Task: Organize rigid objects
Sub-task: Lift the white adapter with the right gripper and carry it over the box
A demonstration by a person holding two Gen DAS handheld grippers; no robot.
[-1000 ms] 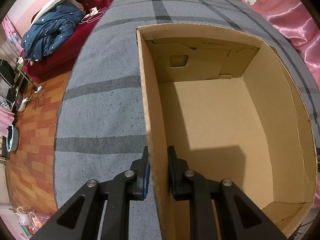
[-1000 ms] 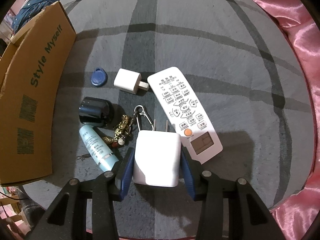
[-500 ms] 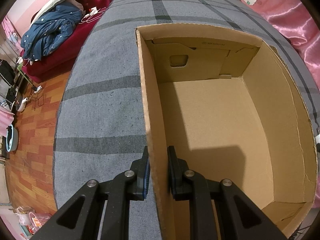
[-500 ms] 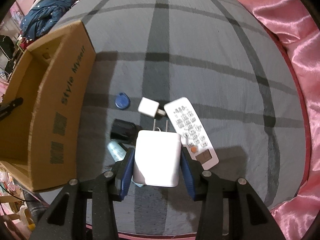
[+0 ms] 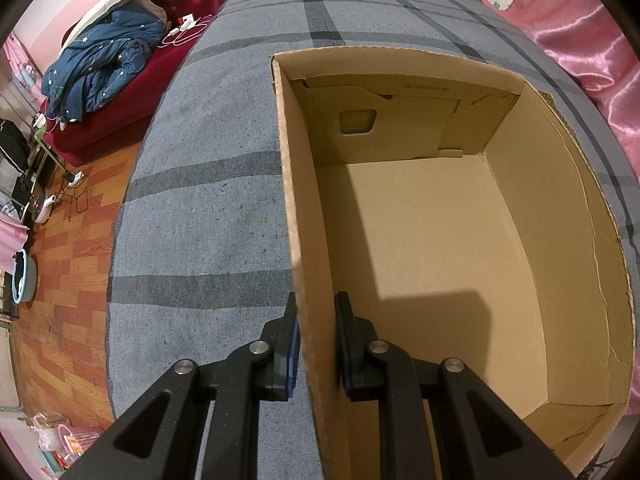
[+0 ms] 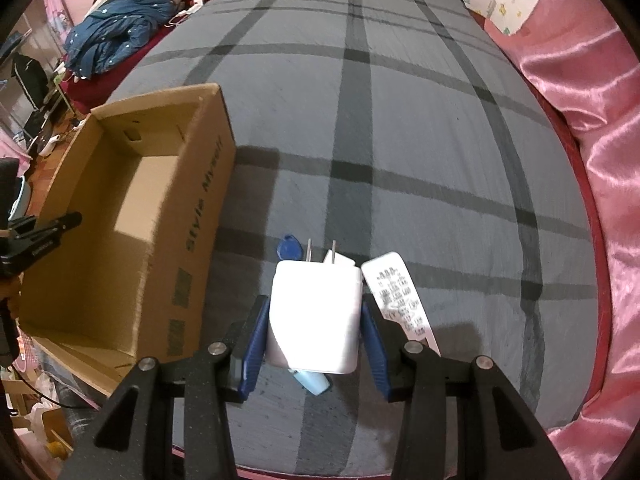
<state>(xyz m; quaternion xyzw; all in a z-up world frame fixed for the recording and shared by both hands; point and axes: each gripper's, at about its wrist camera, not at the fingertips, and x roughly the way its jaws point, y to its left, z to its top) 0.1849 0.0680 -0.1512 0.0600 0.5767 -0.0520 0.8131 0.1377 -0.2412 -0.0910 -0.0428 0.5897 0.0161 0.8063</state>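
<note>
Each gripper (image 6: 312, 332) is black, with blue pads (image 6: 254, 344) and silver screws (image 6: 218, 348).

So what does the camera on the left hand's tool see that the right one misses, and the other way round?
Only the left wrist view shows the left gripper with its jaws clamped on the cardboard box wall, and the box's whole bare floor.

Only the right wrist view shows the right gripper holding a white charger, with the remote control and blue key fob lying on the blanket.

Both show the box, the grey plaid blanket and the pink satin cloth.
</note>
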